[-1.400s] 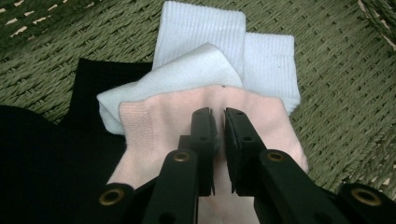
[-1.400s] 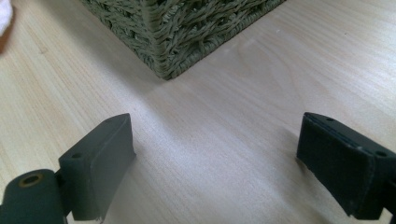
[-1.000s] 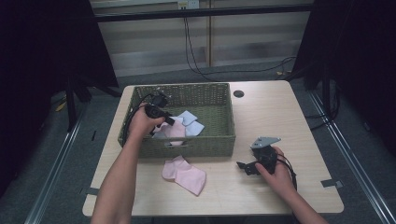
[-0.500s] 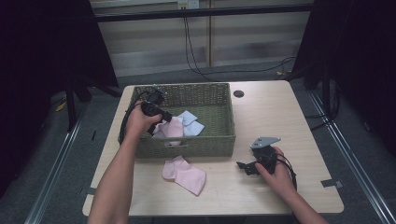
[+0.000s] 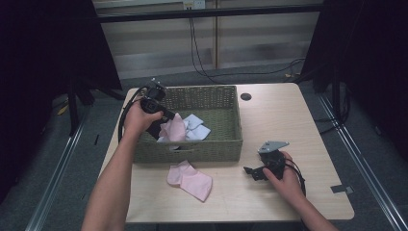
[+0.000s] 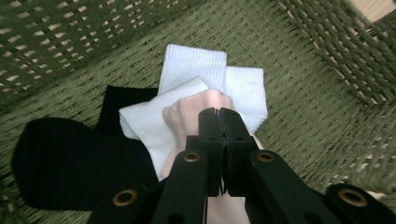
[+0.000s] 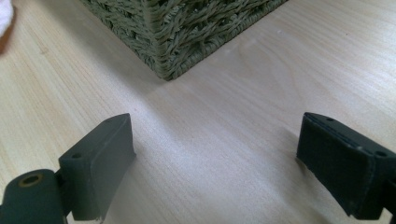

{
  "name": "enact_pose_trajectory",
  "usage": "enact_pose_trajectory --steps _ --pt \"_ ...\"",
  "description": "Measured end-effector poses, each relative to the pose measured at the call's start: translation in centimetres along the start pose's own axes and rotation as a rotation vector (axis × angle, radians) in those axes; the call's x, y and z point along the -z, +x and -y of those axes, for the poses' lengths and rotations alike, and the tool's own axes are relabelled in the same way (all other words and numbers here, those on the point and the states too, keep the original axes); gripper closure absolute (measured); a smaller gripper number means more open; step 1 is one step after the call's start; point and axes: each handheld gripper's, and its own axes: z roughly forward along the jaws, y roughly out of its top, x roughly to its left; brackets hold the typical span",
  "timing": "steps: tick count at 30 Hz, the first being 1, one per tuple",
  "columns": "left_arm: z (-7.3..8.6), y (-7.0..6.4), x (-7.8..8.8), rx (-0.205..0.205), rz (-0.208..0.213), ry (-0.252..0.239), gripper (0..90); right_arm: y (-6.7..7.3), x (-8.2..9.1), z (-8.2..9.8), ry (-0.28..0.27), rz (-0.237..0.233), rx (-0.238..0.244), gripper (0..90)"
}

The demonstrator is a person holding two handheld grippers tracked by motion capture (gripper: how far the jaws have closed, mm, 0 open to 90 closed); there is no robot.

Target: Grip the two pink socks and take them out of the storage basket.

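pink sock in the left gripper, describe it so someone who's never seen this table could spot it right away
Start at the green woven basket on the pale wooden table. Over its left half, the left gripper is shut on a soft pink sock, above two white socks and a black sock. A matching pink sock lies flat on the table in front of the basket; this one is pinched and hanging.

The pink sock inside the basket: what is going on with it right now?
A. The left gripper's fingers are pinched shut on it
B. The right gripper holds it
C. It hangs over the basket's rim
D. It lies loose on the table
A: the left gripper has its fingers closed on the pink sock above the basket floor.
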Motion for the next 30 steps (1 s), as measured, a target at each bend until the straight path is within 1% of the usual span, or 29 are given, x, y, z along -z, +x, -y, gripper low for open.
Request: enact_pose_trajectory --steps 1,2,3,5,6,7,8,9,11,12,13,15,17,18,20,22,23,24,25,28,29,30 --pt "-0.1 0.0 0.4 -0.013 0.004 0.006 88.3 0.0 0.0 0.0 0.001 0.0 -0.001 10.3" --pt "-0.2 -0.1 0.7 -0.01 0.008 -0.008 88.3 0.0 0.0 0.0 0.001 0.0 -0.001 10.3" --pt "-0.2 -0.2 1.0 -0.011 0.016 -0.011 88.3 0.0 0.0 0.0 0.001 0.0 -0.001 10.3" --pt "-0.3 -0.3 1.5 -0.025 0.016 -0.003 88.3 0.0 0.0 0.0 0.0 -0.001 -0.003 10.3" --pt "-0.4 -0.5 1.7 -0.015 0.021 -0.006 88.3 0.0 0.0 0.0 0.001 0.0 -0.003 10.3" --pt "-0.4 -0.5 1.9 -0.026 0.023 0.002 88.2 0.0 0.0 0.0 0.001 0.0 -0.003 10.3" --pt "-0.4 -0.7 2.1 -0.024 0.023 -0.004 88.3 0.0 0.0 0.0 0.001 0.0 -0.003 10.3" --pt "-0.5 -0.7 2.5 -0.031 0.023 0.0 88.3 0.0 0.0 0.0 0.001 0.0 -0.004 10.3" --pt "-0.6 -1.0 2.9 -0.026 0.025 -0.004 88.3 0.0 0.0 0.0 0.001 0.0 -0.003 10.3" --pt "-0.6 -1.1 3.1 -0.037 0.028 0.002 88.3 0.0 0.0 0.0 0.001 0.0 -0.003 10.3" --pt "-0.7 -1.3 3.3 -0.026 0.031 -0.009 88.2 0.0 0.0 0.0 0.001 0.0 -0.003 10.3" --pt "-0.8 -1.5 3.8 -0.036 0.032 0.001 88.2 0.0 0.0 0.0 0.001 0.0 -0.003 10.3" --pt "-1.0 -1.7 4.1 -0.034 0.037 -0.007 88.2 0.0 0.0 0.0 -0.002 -0.003 -0.003 10.3" --pt "-1.1 -1.7 4.4 -0.045 0.042 -0.004 88.3 0.0 0.0 0.0 -0.002 -0.002 -0.004 10.3" --pt "-1.2 -2.0 4.7 -0.05 0.04 -0.005 88.2 0.0 0.0 0.0 -0.003 -0.002 -0.004 10.3" --pt "-1.3 -2.2 4.9 -0.051 0.047 -0.007 88.2 0.0 0.0 0.0 -0.003 -0.002 -0.003 10.2" --pt "-1.4 -2.2 5.0 -0.06 0.047 -0.002 88.2 0.0 0.0 0.0 -0.003 -0.002 -0.005 10.2" --pt "-1.4 -2.4 5.1 -0.051 0.056 -0.007 88.2 0.0 0.0 0.0 -0.003 -0.002 -0.005 10.2" --pt "-1.5 -2.4 5.2 -0.056 0.062 -0.006 88.3 0.0 0.0 0.0 -0.003 -0.002 -0.004 10.2" --pt "-1.6 -2.8 5.6 -0.05 0.077 -0.012 88.2 0.0 0.0 0.0 -0.003 -0.002 -0.005 10.3" --pt "-1.7 -2.9 5.7 -0.057 0.079 -0.011 88.2 0.0 0.0 0.0 -0.003 -0.002 -0.005 10.3" --pt "-1.7 -3.1 5.9 -0.054 0.086 -0.011 88.2 0.0 0.0 0.0 -0.003 -0.002 -0.005 10.3"
